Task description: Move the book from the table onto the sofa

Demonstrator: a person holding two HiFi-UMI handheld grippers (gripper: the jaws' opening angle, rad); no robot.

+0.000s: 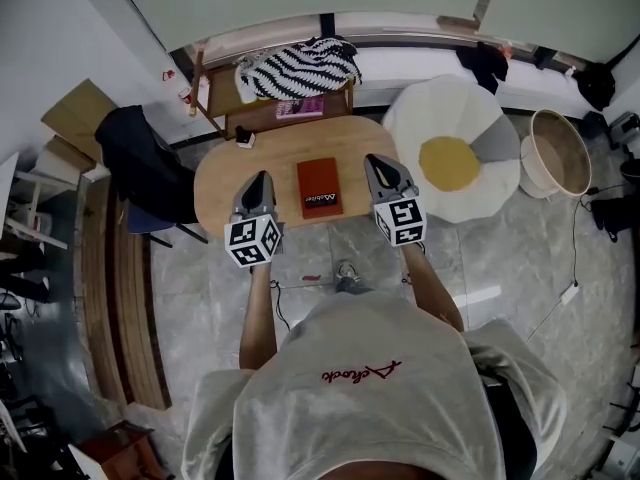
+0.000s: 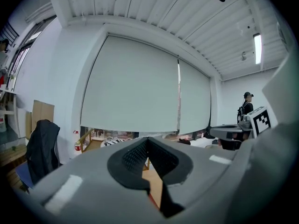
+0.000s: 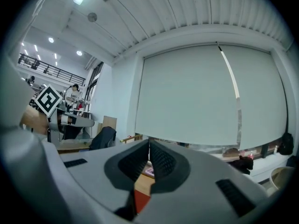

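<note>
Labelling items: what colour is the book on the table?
The book is red, clearest in the head view.

Floor (image 1: 520,258): grey marbled tiles, glossy. Far wall: wide pale roller blind (image 2: 140,87), drawn most of the way down. Ceiling (image 2: 154,13): white slatted panels, one strip light (image 2: 257,48) lit. Dark jacket (image 1: 140,158) draped over a chair (image 1: 135,220) at left. Round basket (image 1: 560,148) on the floor at right.

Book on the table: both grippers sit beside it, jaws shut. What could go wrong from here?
1. The book lies flat on the table between the shut left gripper and right gripper; closed tips would likely shove it, not lift it.
2. A small object sits at the table's far left edge; a sweeping left gripper might knock it off.
</note>
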